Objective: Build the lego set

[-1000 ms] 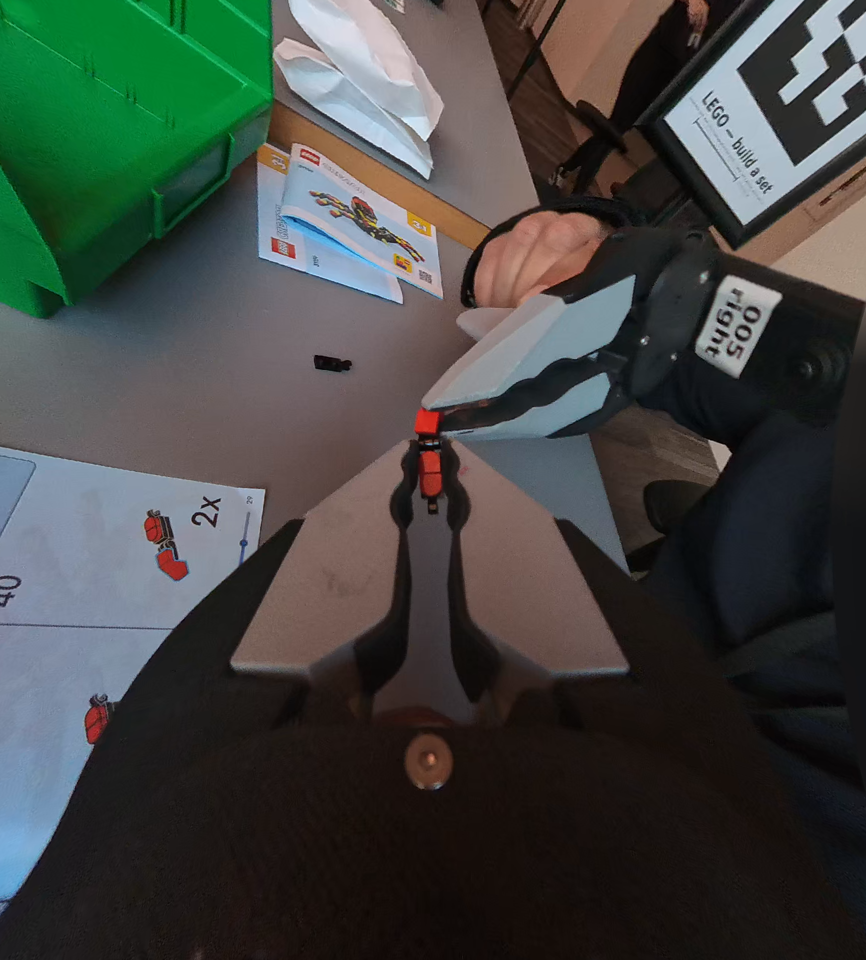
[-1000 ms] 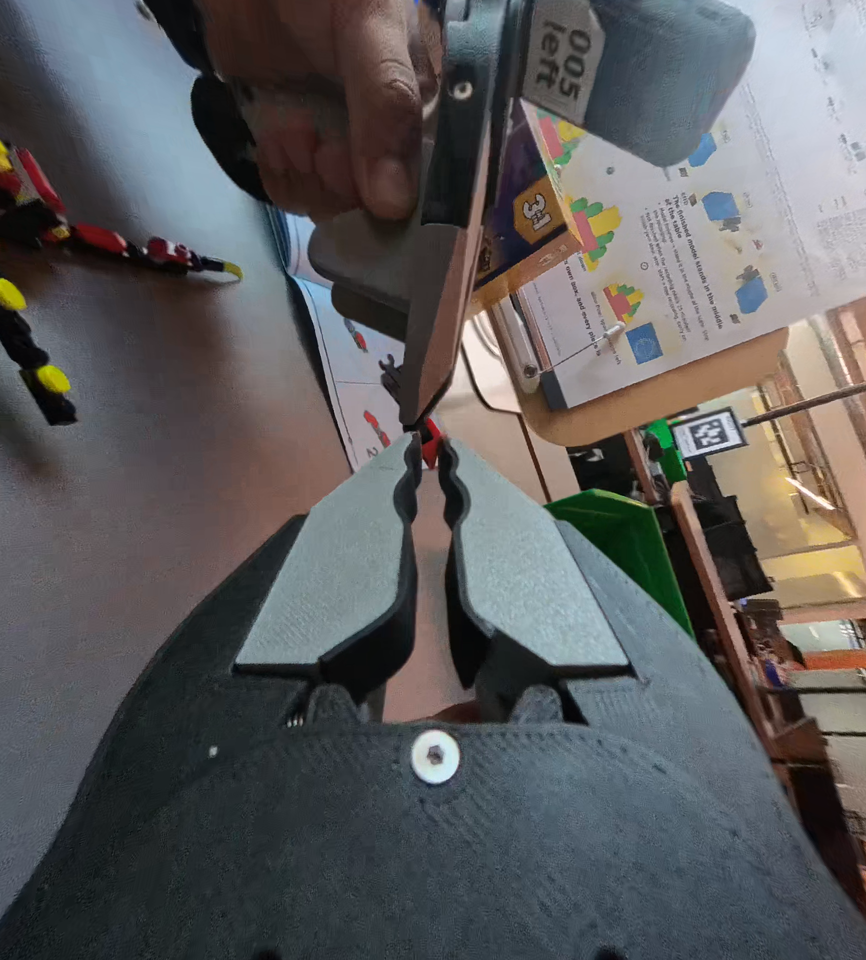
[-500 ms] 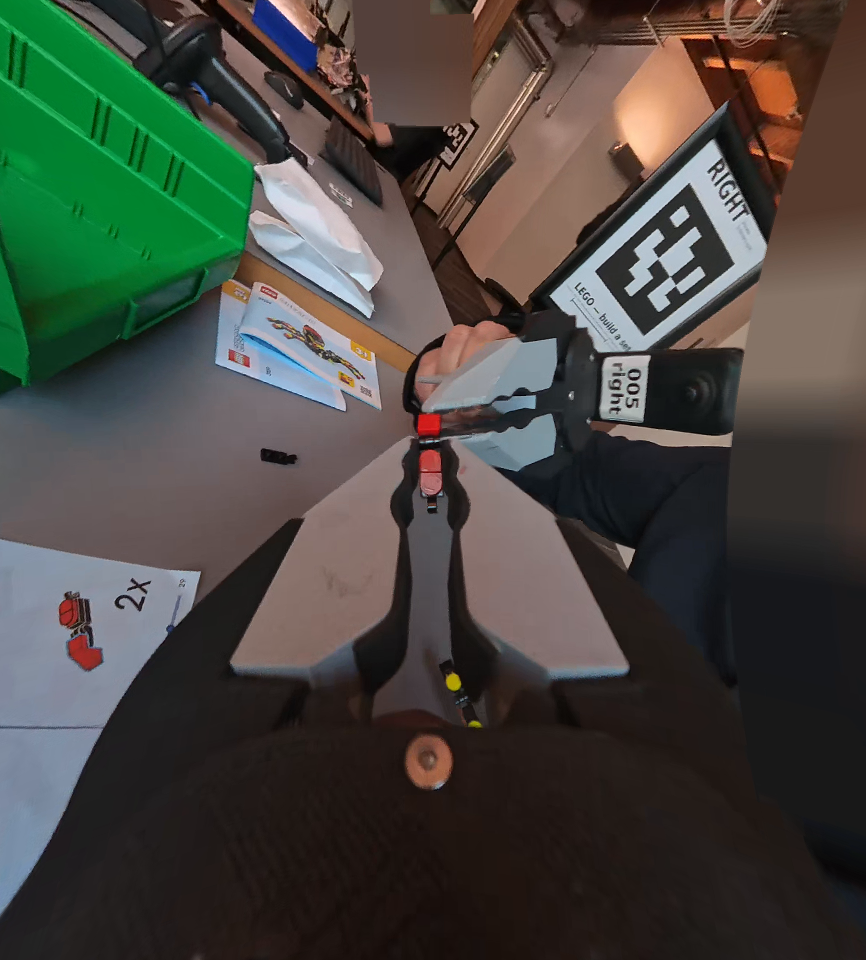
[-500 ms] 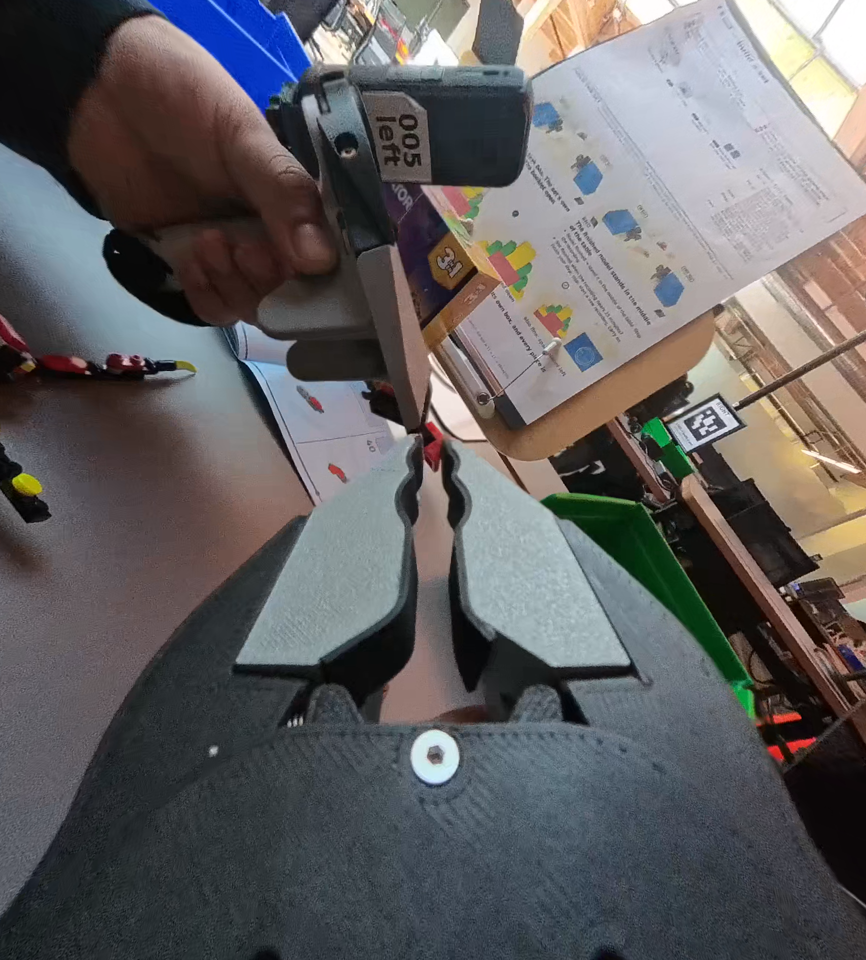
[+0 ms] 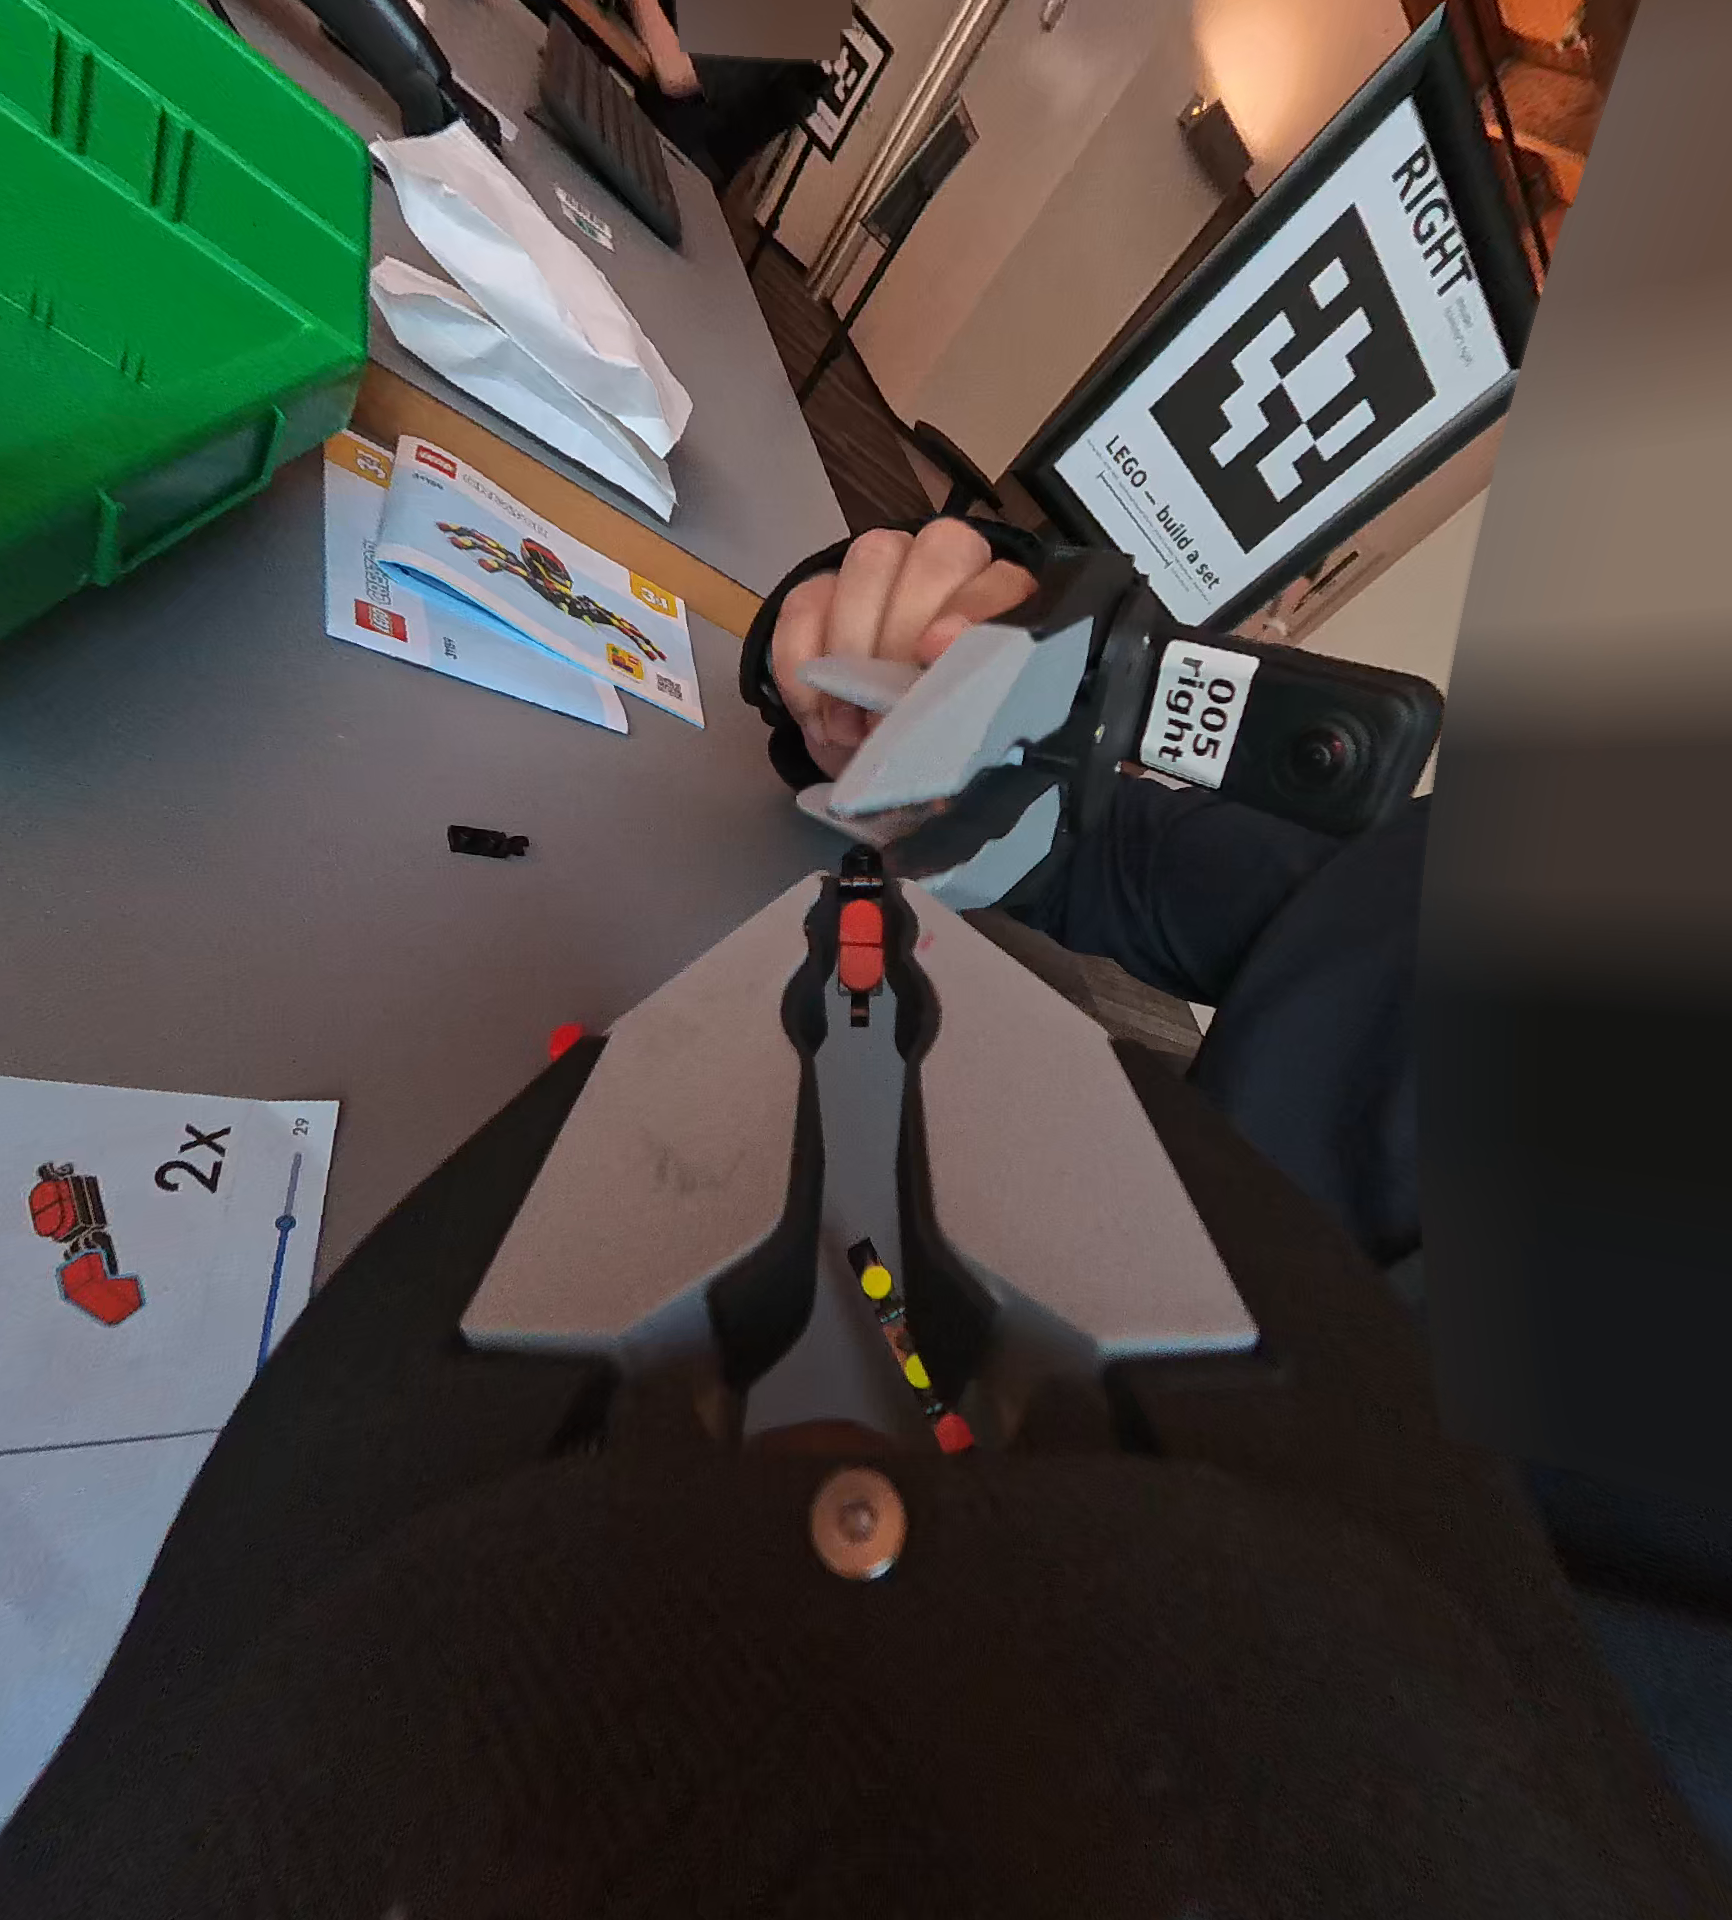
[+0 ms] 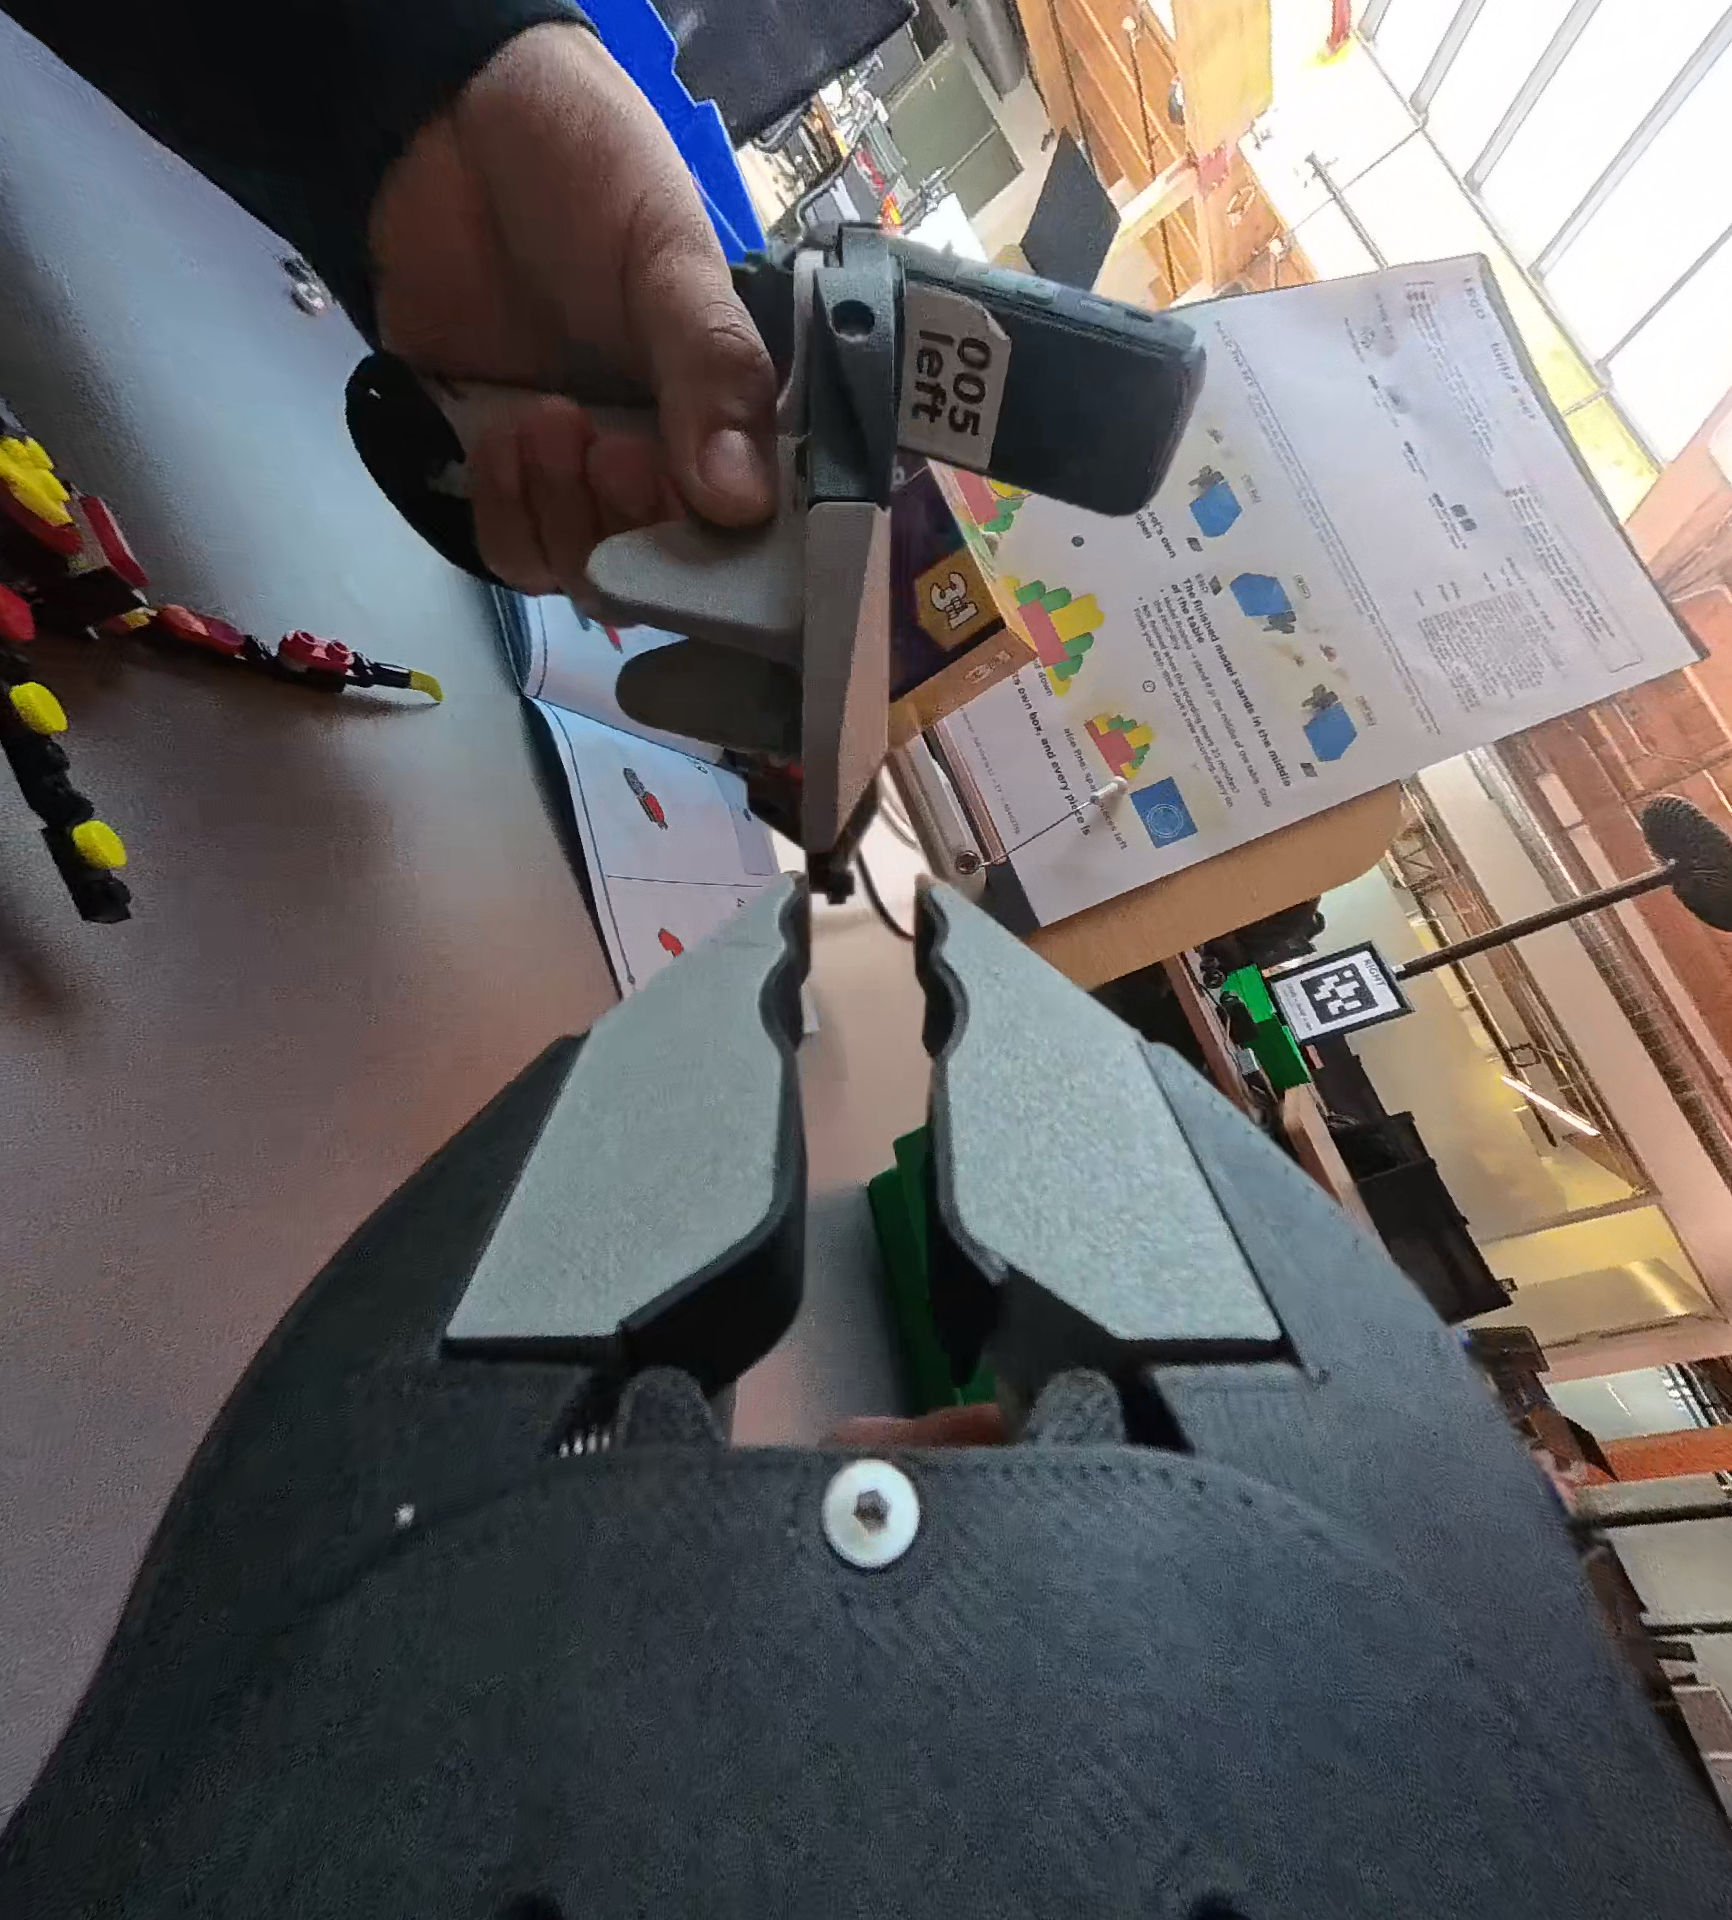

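In the left wrist view my left gripper is shut on a small red and black lego piece, held above the grey table. My right gripper hovers just beyond those tips, open and empty. In the right wrist view my right gripper stands open, with the left gripper's tip just in front of its left finger. A small red piece lies on the table beside my left finger. The black, red and yellow lego model lies at the far left.
A green bin, white paper bags, instruction booklets and a loose black piece are on the table. An open instruction page lies at left. A marker sign and an instruction board stand nearby. The grippers are tip to tip, or close to it.
My right gripper has opened and let go of the red piece it pinched. A red piece now shows on the table by my left finger. The left gripper keeps its hold.
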`<state>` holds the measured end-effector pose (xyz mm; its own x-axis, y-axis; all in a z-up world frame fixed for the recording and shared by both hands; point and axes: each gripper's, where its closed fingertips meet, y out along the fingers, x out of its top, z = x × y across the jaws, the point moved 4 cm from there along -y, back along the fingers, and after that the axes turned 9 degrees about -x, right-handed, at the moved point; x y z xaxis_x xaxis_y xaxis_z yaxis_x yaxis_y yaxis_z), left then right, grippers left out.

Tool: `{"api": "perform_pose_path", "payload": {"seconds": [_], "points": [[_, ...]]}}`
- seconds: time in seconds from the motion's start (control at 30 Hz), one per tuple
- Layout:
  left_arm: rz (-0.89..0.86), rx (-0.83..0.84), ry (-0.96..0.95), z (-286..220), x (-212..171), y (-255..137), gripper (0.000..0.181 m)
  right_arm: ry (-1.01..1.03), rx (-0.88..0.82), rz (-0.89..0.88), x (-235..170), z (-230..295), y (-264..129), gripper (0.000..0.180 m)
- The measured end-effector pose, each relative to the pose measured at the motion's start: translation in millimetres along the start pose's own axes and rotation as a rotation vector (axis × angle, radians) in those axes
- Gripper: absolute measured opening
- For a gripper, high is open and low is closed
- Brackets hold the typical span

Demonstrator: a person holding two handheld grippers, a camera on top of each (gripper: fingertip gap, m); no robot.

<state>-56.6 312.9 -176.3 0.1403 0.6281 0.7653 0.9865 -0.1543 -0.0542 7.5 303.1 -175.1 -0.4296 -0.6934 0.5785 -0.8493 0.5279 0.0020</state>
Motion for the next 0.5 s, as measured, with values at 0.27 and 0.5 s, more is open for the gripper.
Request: {"api": "perform_pose_path", "payload": {"seconds": [0.27, 0.5], "points": [[0.173, 0.056, 0.213, 8.2, -17.6, 2.0, 0.006, 0.105, 0.172, -0.008, -11.4, 13.1, 0.6, 0.018], [0.169, 0.016, 0.2, 5.5, -17.6, 1.4, 0.006, -0.092, 0.115, -0.027, -3.1, 21.8, -1.6, 0.003]]}}
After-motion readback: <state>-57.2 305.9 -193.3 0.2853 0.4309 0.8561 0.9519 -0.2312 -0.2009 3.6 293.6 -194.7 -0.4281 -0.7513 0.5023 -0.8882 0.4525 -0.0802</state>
